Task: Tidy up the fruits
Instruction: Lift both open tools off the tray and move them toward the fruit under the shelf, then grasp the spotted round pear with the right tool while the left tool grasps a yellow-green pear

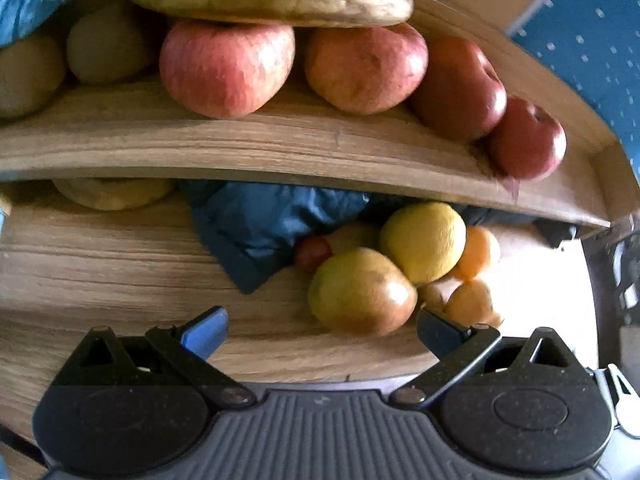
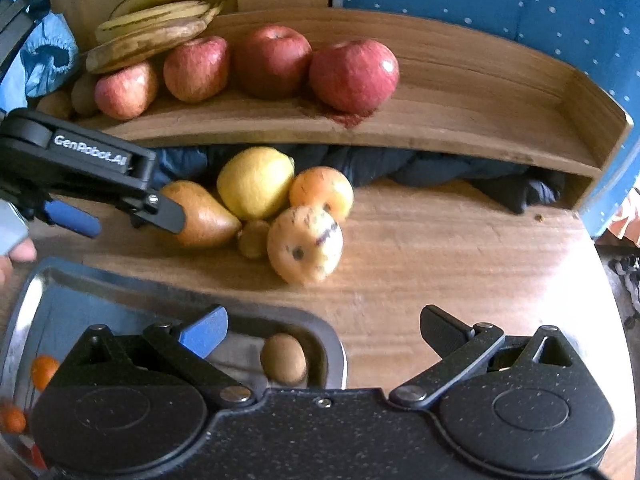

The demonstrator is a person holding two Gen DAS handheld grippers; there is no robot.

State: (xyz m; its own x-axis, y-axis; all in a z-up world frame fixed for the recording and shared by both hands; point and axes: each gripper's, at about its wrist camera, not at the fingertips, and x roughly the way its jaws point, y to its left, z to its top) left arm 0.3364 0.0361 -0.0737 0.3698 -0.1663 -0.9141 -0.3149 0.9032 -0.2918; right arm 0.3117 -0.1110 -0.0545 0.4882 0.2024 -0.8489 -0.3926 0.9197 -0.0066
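Note:
A pile of fruit lies on the wooden table under the shelf: a brownish pear, a lemon, an orange, a spotted yellow fruit and a small kiwi. My left gripper is open, its fingers just short of the pear and holding nothing. My right gripper is open and empty above the corner of a metal tray. A kiwi and small oranges lie in the tray.
On the wooden shelf sit several red apples and bananas on the left. Dark blue cloth is bunched beneath the shelf. Bare tabletop stretches to the right. A hand shows at the left edge.

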